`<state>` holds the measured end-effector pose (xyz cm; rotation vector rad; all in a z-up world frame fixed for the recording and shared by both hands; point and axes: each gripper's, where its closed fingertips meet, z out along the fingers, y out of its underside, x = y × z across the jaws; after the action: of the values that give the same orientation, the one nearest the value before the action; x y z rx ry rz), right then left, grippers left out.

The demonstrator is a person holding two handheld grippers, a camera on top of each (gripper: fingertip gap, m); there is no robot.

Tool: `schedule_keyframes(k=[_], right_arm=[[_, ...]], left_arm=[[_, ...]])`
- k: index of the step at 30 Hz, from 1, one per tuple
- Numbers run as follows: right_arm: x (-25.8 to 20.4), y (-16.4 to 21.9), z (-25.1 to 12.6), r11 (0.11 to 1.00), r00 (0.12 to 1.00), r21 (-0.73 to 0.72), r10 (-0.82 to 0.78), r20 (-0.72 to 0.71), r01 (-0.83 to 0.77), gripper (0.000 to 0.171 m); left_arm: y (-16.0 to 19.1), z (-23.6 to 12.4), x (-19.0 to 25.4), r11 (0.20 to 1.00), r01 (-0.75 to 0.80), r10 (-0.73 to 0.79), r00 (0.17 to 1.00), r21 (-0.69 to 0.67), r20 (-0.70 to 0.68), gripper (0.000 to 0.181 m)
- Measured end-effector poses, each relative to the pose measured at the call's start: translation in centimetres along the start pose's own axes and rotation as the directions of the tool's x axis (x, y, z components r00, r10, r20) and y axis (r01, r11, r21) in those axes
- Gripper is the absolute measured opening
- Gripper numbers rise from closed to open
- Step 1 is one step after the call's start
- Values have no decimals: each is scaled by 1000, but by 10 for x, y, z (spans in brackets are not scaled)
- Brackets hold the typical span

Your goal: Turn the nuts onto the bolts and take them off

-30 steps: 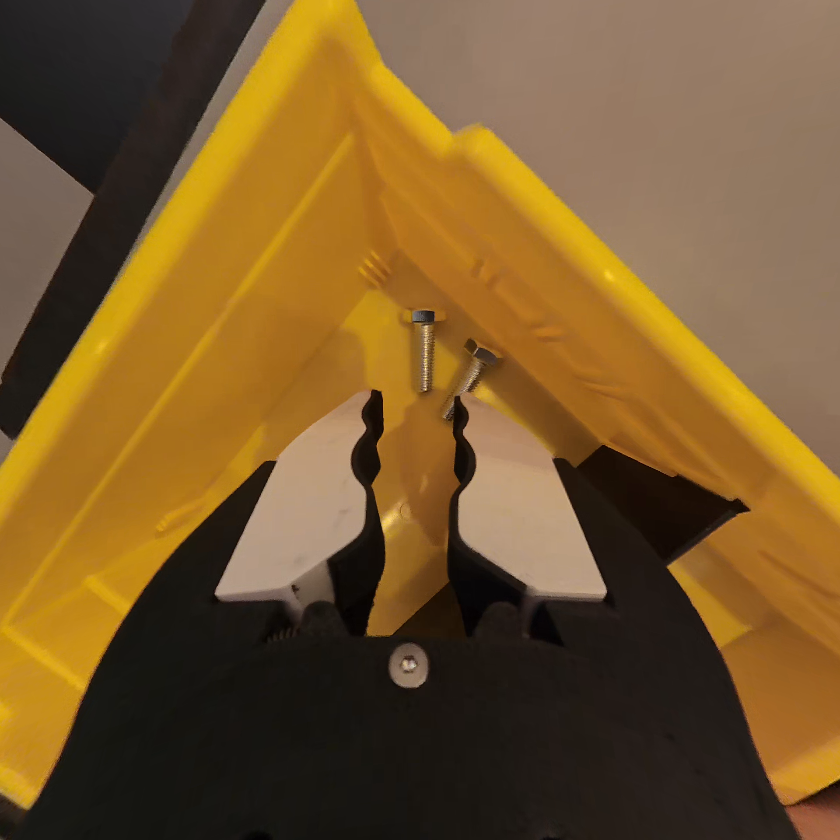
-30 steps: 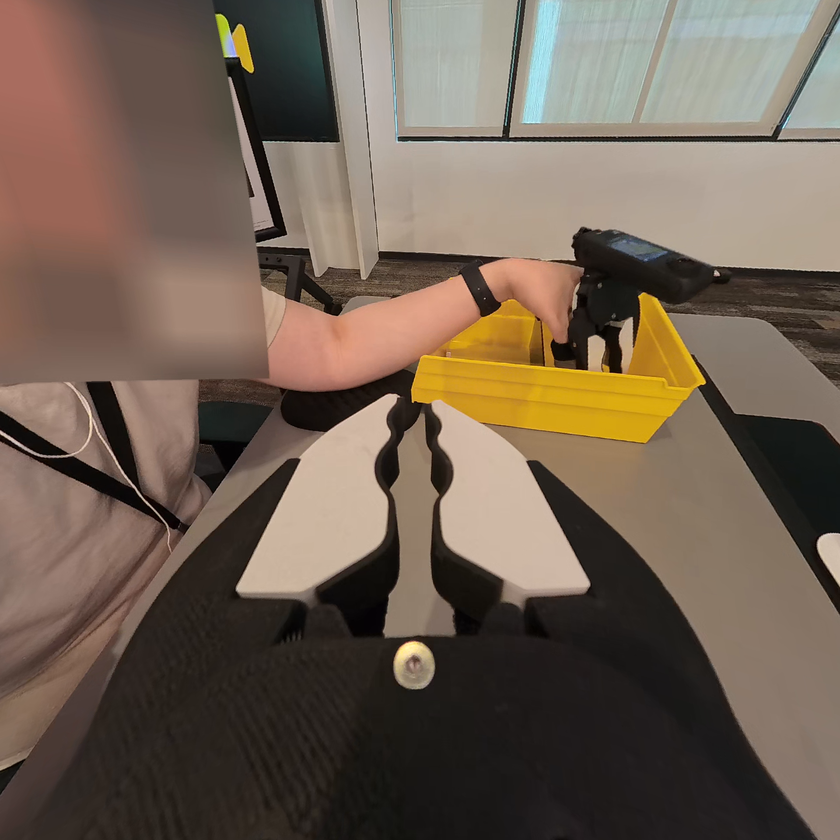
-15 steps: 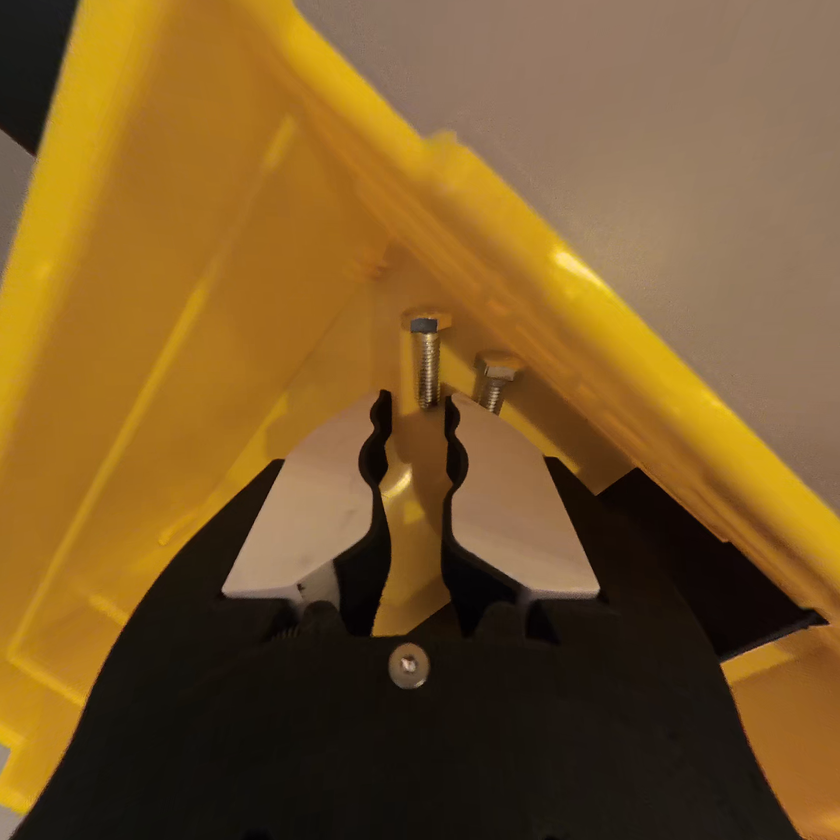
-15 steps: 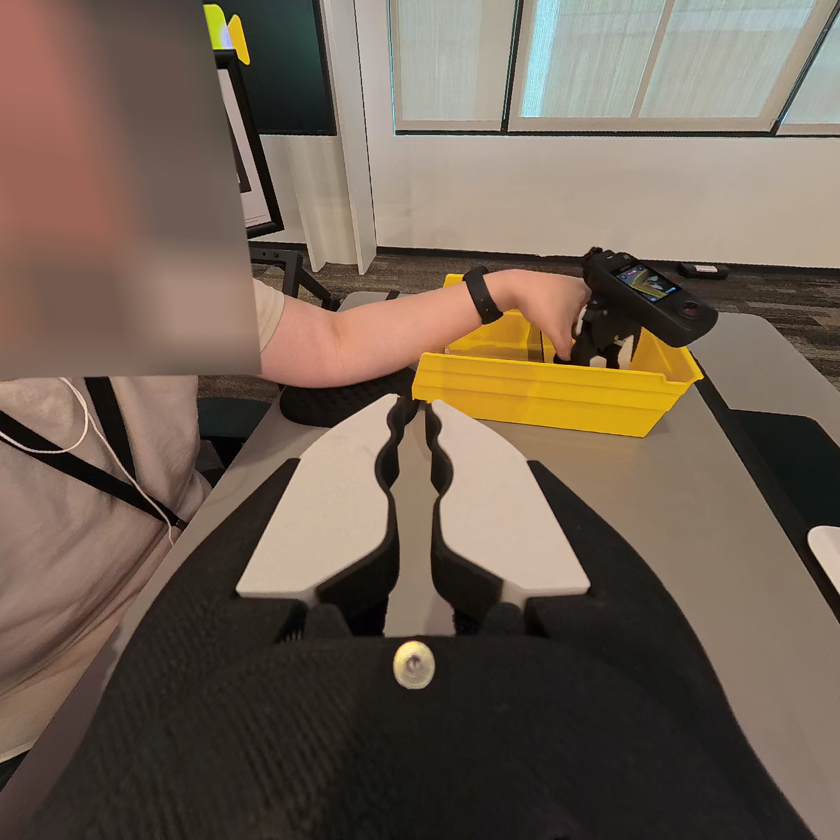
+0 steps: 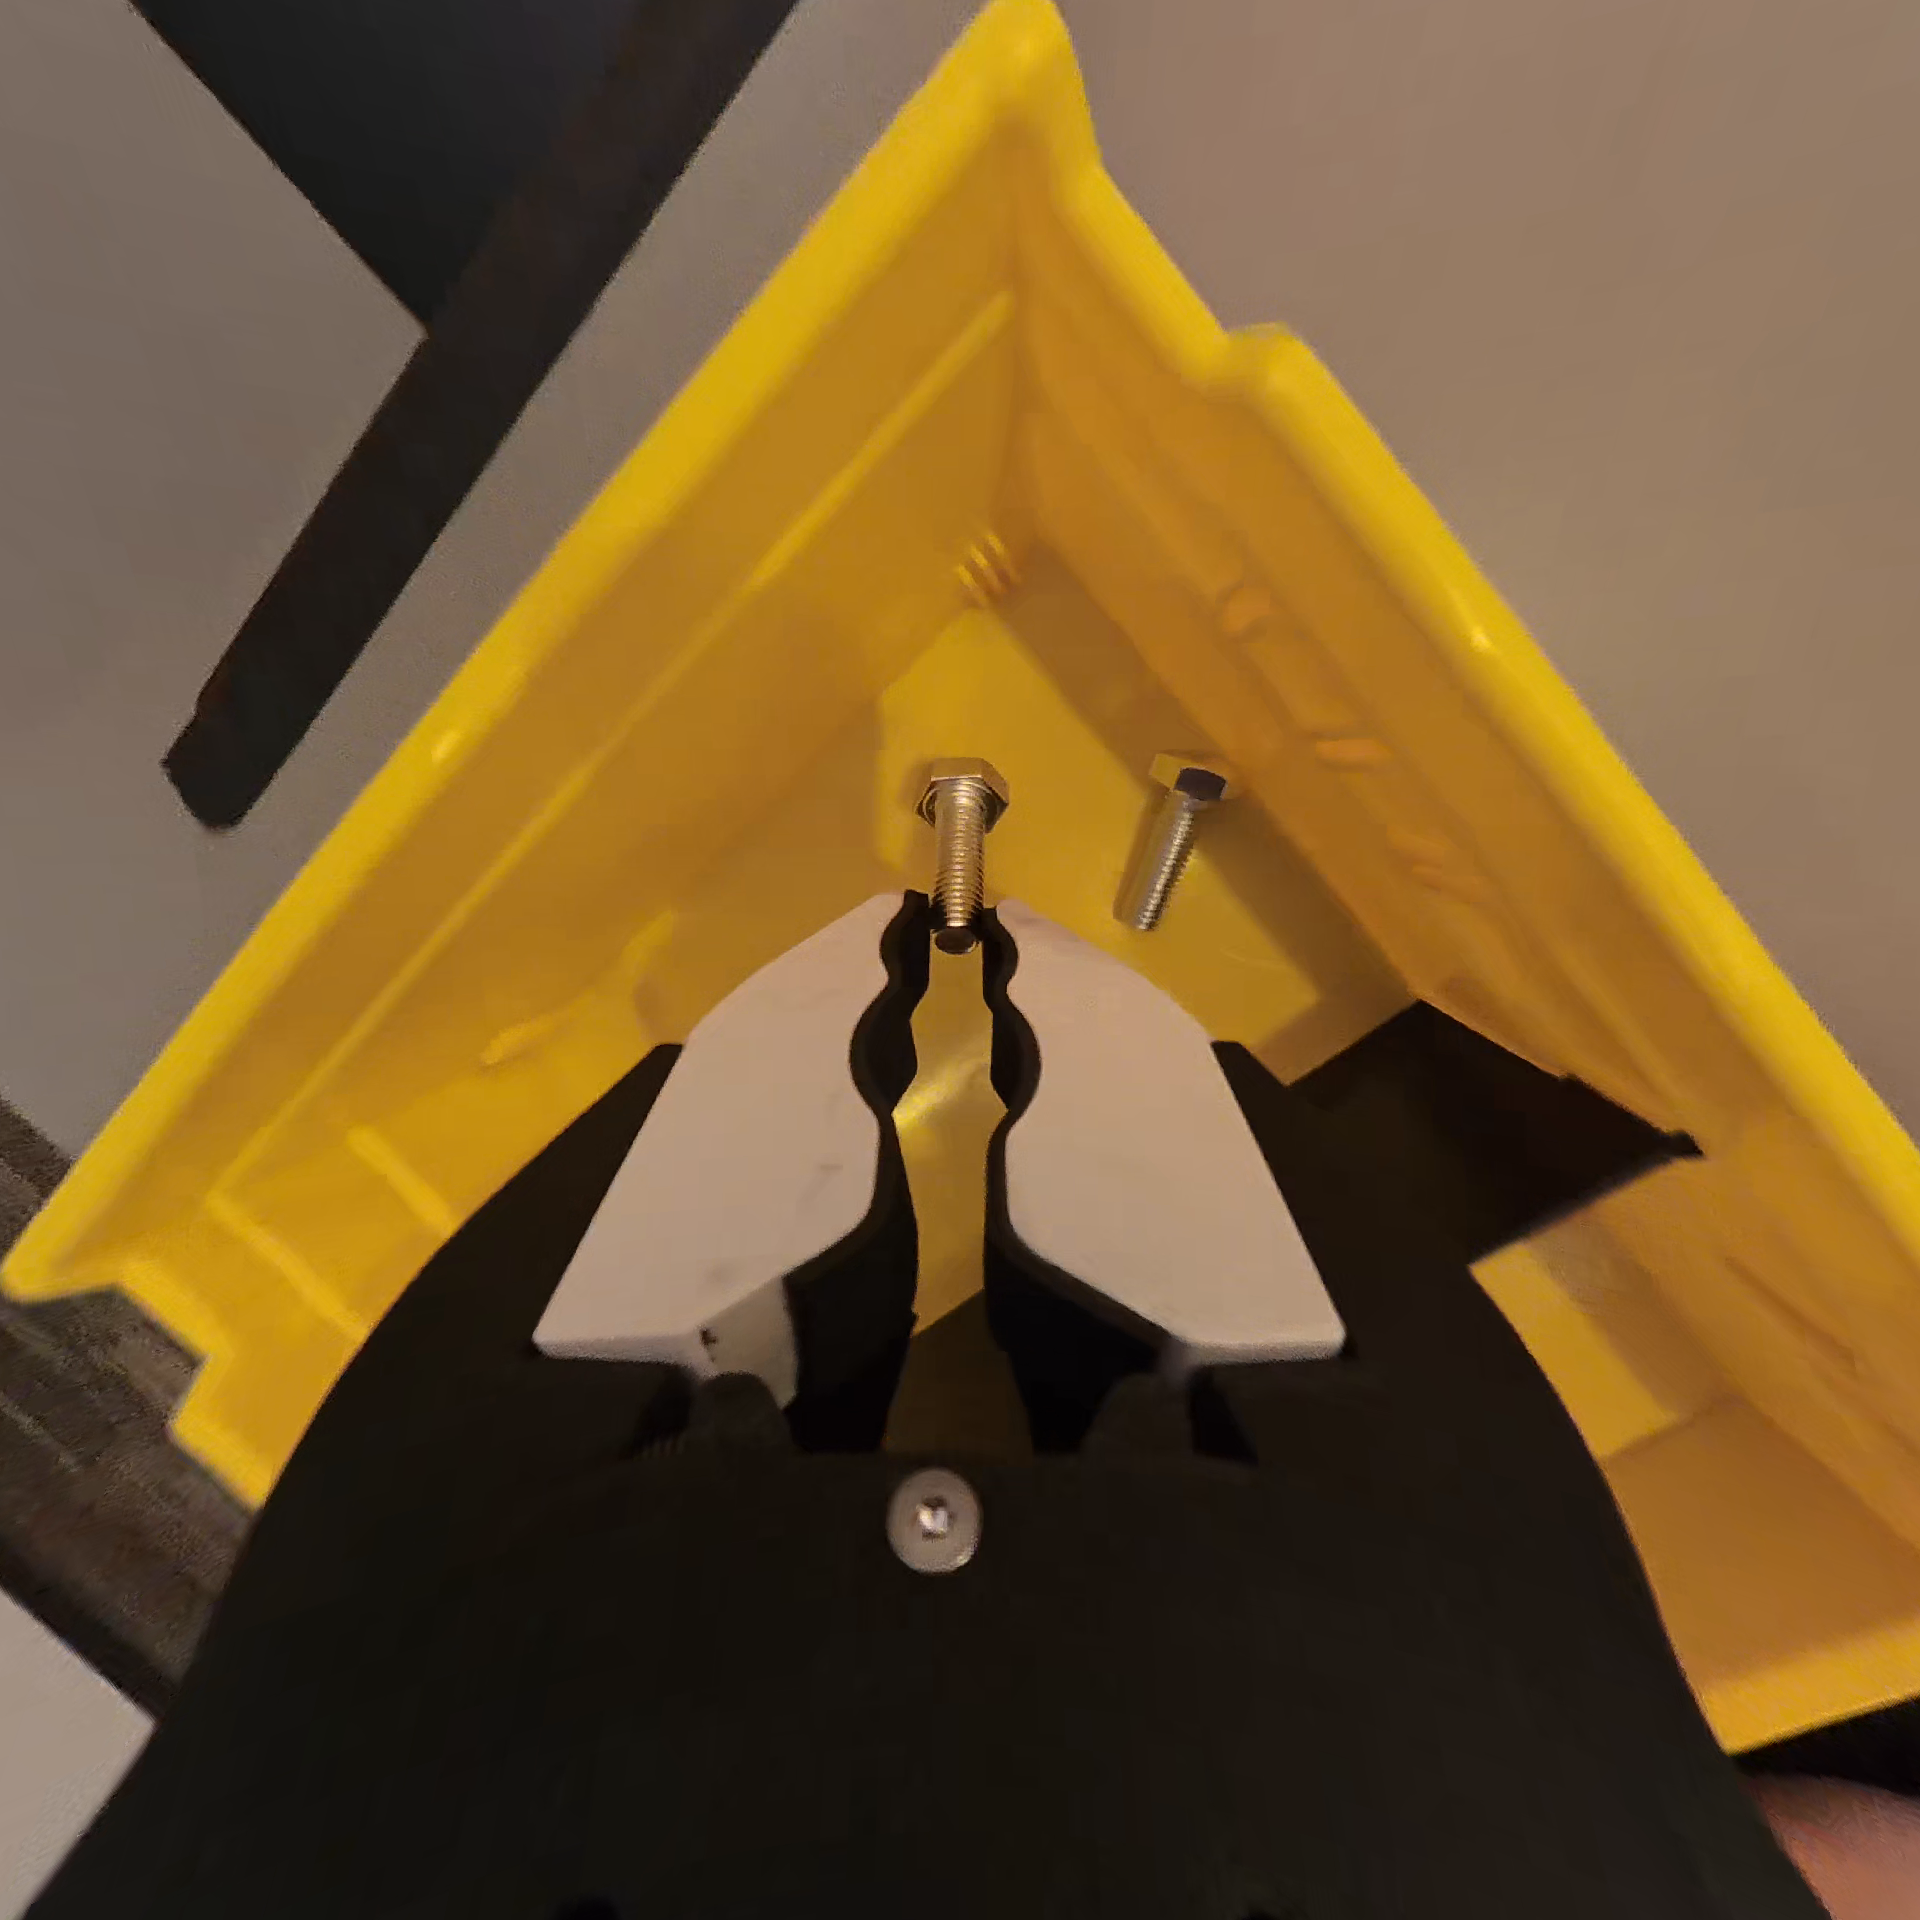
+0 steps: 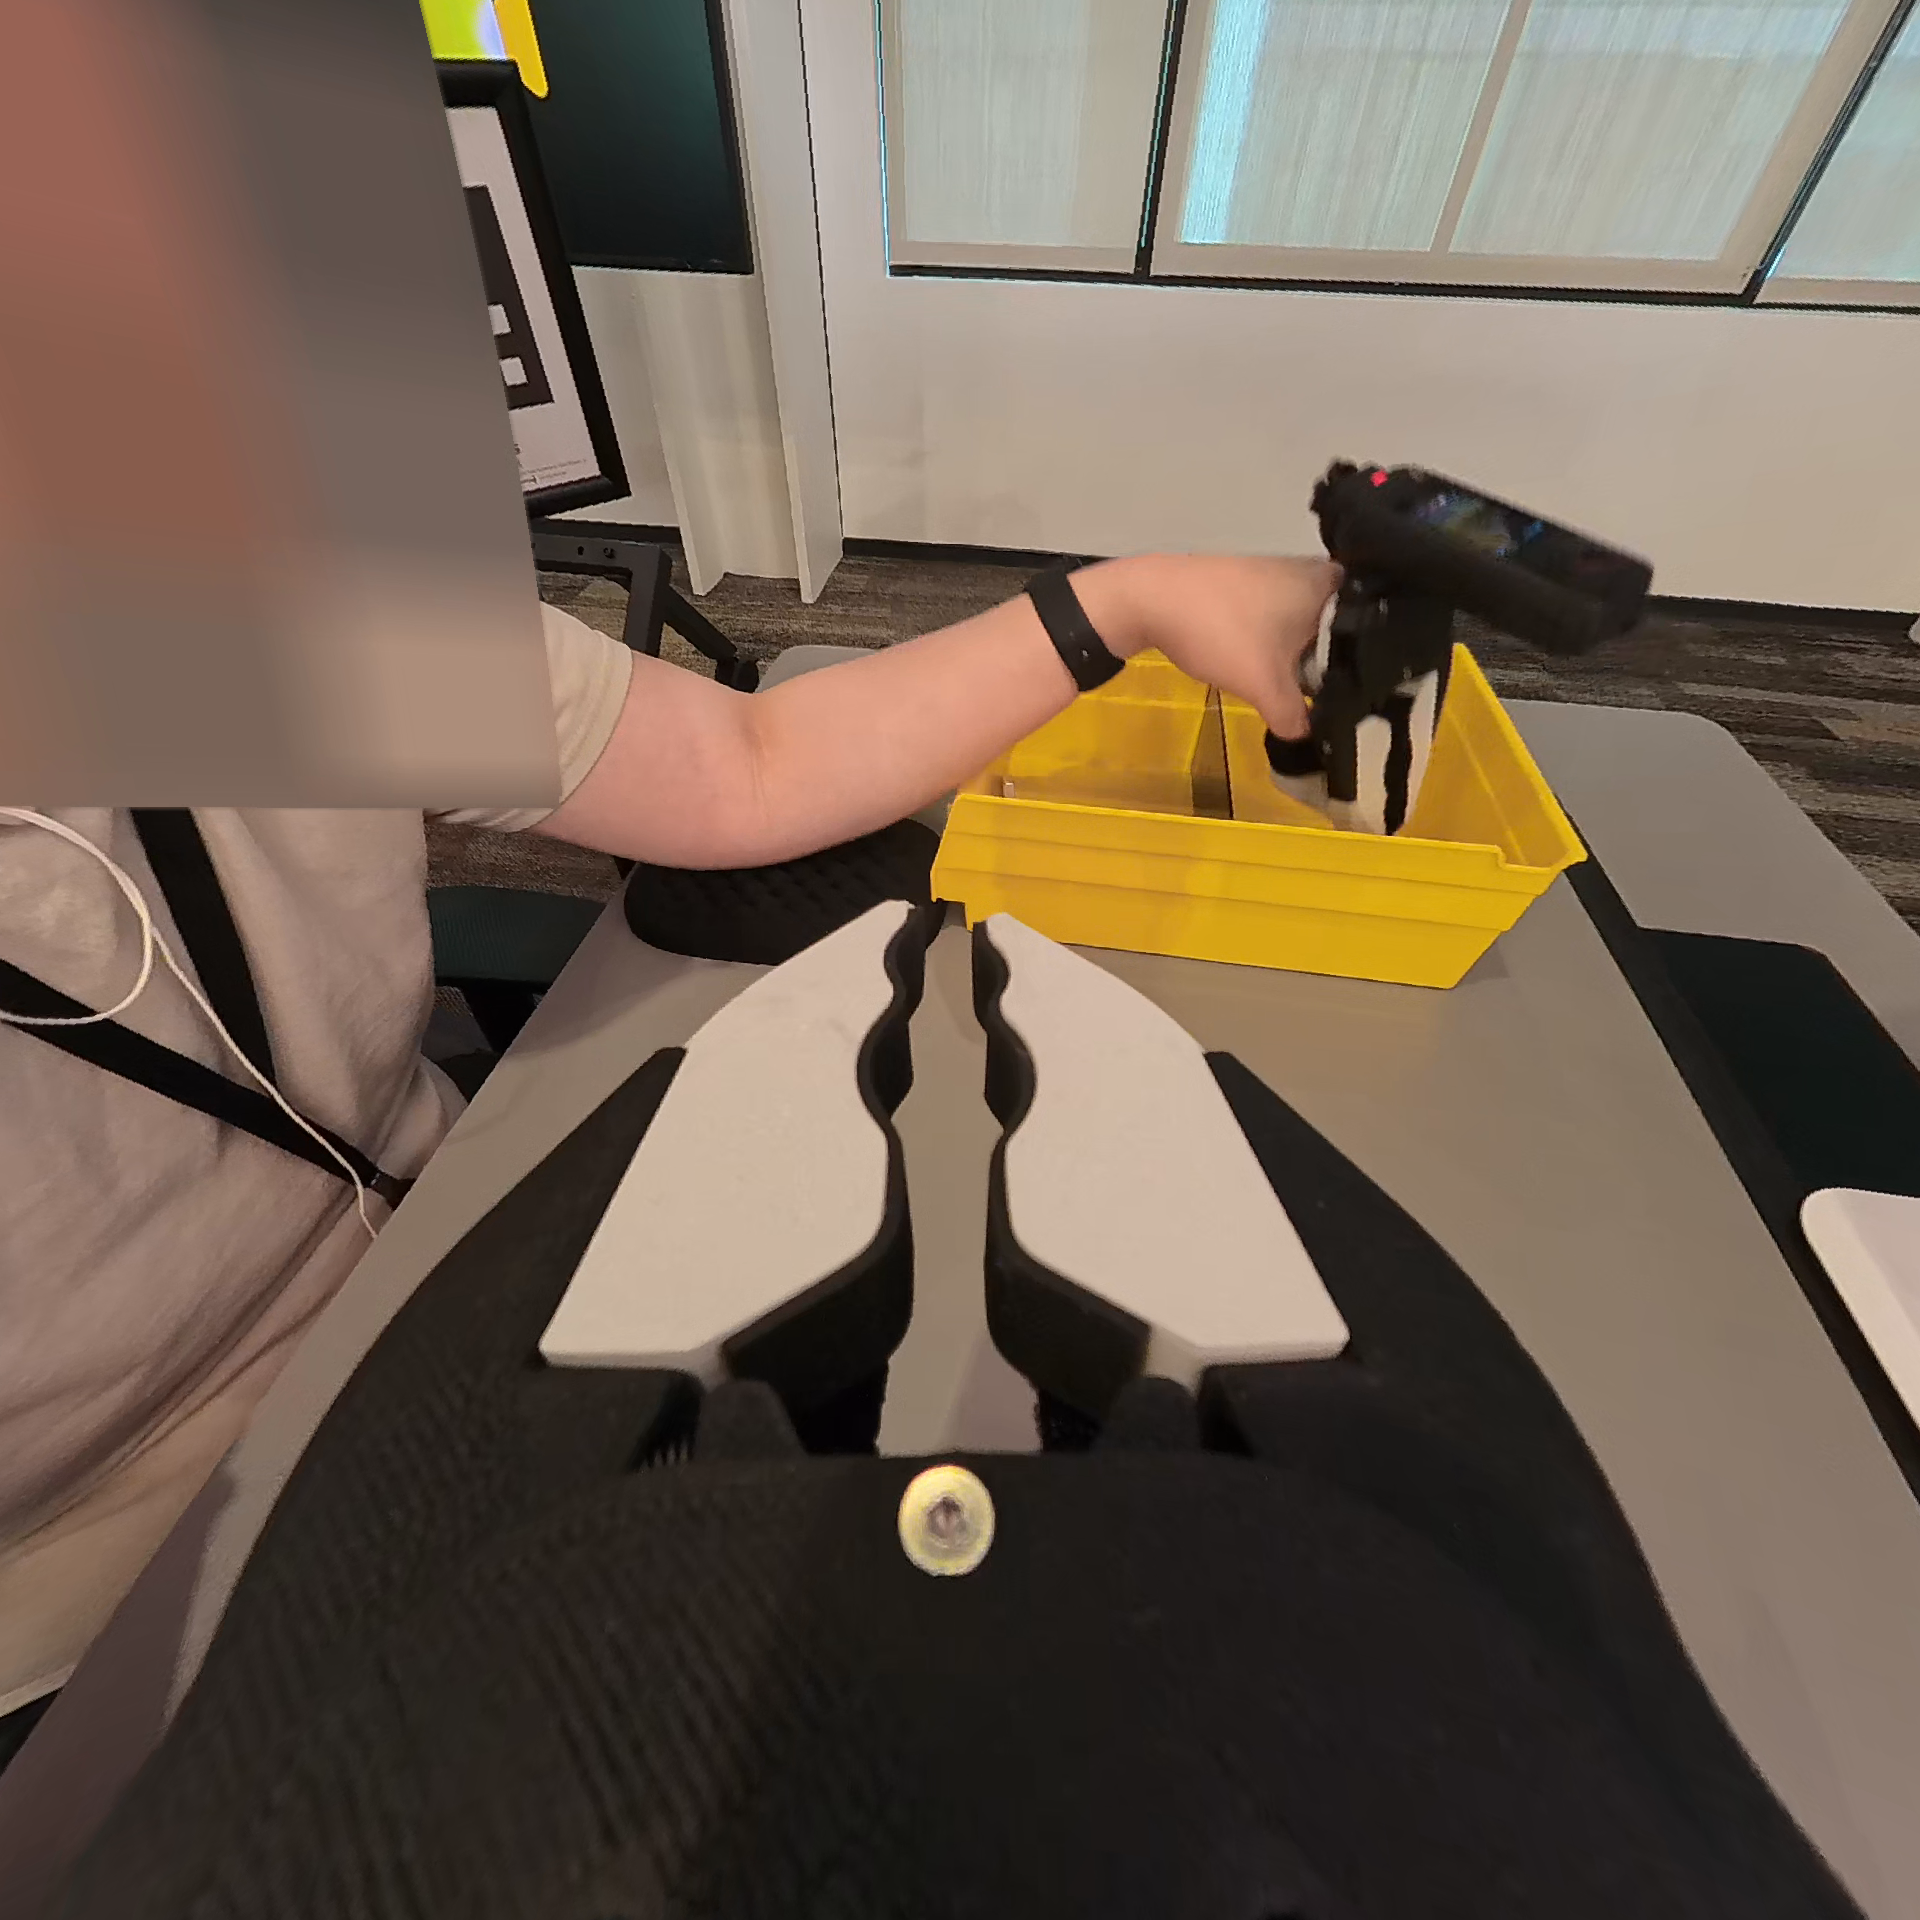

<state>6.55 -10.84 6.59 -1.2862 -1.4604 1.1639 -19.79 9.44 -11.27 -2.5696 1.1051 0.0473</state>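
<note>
Grey counter [image 6: 1507, 1122] carries the yellow bin [image 5: 644, 790], where the left claw [image 5: 954, 914] reaches into a corner compartment. Its tips pinch the threaded end of one bolt [image 5: 958, 852], head pointing away, probably to free it for threading. A second bolt [image 5: 1169, 844] lies just right of the tips. The right claw [image 6: 948, 925] hovers nearly closed and empty over the counter, well short of the bin.
</note>
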Motion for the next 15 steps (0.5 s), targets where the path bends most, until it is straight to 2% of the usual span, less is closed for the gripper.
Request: schedule_keyframes(k=[3,7,11,15], right_arm=[[-1,-1,0,1000,1000,-5,-11,-5,11,9],[-2,-3,-4,999,999,-16,-34,-19,34,9],[3,-1,-14,996,994,-52,-70,-79,66,9],[18,5,-32,994,983,-100,-59,-174,42,9]], left_arm=[[-5,-27,-2,999,-2,-1,998,49,59,9],[-23,-83,16,986,-26,6,993,165,120,9],[-41,-128,61,960,-109,72,986,258,150,9],[-64,-130,143,928,-256,259,966,271,27,9]])
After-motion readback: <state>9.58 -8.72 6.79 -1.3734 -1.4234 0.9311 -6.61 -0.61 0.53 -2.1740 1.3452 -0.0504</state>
